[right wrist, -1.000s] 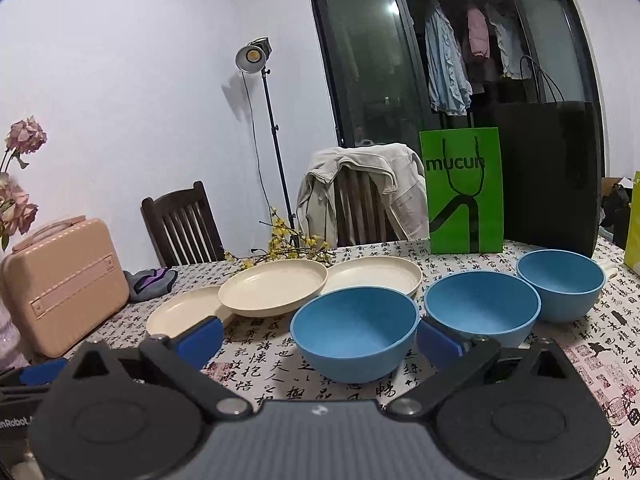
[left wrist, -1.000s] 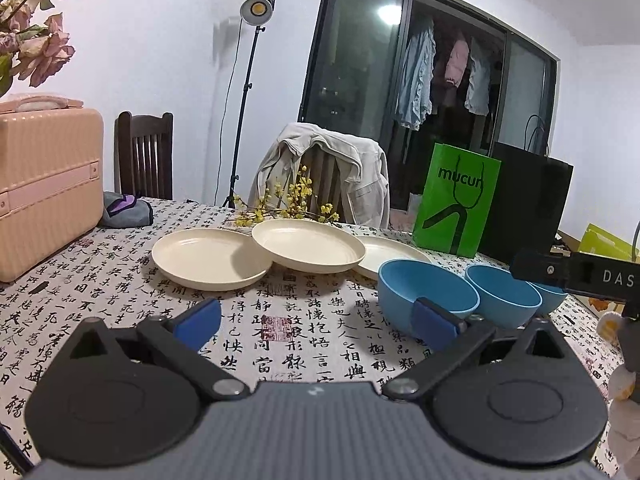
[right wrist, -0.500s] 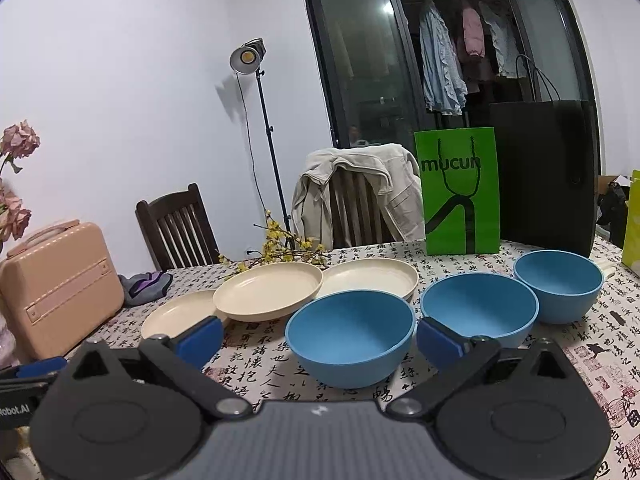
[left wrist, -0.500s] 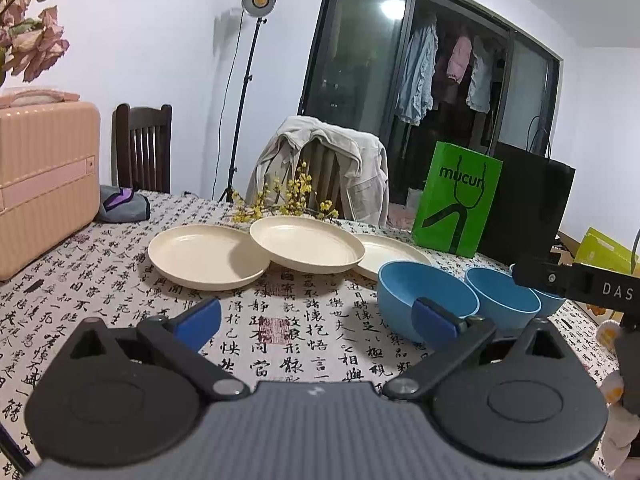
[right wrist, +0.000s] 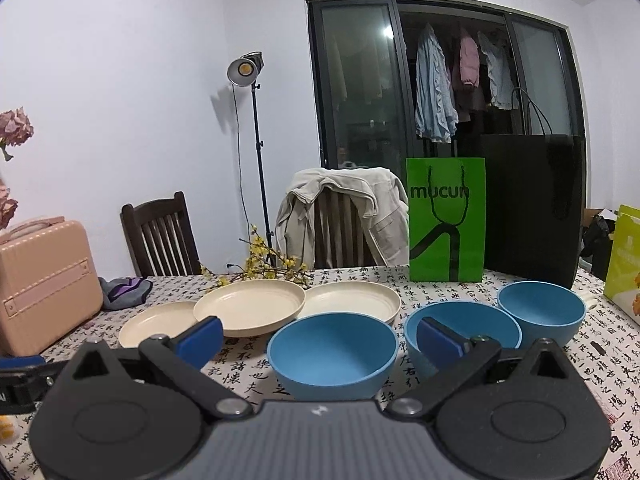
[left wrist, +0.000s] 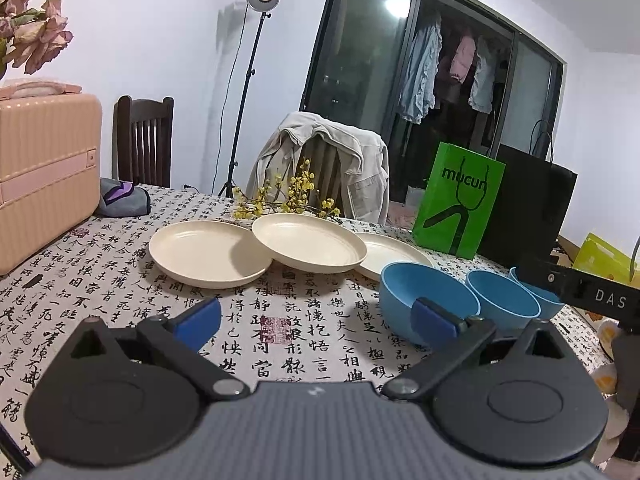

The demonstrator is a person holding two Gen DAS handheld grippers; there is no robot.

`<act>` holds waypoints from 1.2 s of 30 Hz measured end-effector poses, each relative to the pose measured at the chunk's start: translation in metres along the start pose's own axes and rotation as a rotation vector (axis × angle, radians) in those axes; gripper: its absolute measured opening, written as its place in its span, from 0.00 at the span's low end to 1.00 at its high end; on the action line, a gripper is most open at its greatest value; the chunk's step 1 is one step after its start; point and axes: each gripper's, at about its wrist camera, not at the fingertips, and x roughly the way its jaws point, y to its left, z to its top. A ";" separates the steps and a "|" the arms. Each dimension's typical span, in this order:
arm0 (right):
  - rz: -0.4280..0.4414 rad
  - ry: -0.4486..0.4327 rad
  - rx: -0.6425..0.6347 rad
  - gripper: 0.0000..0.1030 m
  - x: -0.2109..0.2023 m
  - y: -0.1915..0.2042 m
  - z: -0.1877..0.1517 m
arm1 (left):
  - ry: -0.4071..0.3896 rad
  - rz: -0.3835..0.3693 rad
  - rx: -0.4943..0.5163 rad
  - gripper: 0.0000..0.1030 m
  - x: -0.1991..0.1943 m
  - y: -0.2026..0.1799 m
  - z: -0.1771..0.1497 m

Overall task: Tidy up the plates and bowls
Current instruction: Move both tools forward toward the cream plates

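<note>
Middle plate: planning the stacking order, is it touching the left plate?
Touching: the left wrist view shows the middle plate tilted, its rim overlapping the left plate.

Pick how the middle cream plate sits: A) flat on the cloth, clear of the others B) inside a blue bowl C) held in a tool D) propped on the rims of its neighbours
D: the middle plate overlaps the left plate and right plate, its rim raised.

Readable text: bag, gripper body, tablecloth

Green paper bag (right wrist: 446,224) reads "mucun". Black gripper body (left wrist: 588,294) at the right edge of the left wrist view shows "DAS". Tablecloth (left wrist: 280,320) printed all over with black Chinese calligraphy and red seal stamps.
</note>
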 end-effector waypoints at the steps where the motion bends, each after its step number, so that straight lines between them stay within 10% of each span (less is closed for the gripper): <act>1: 0.006 -0.002 0.002 1.00 0.000 0.000 0.001 | -0.004 0.001 0.000 1.00 -0.001 0.000 0.001; 36: 0.054 0.148 0.159 1.00 0.093 -0.009 0.059 | 0.141 0.107 -0.189 1.00 0.086 0.003 0.069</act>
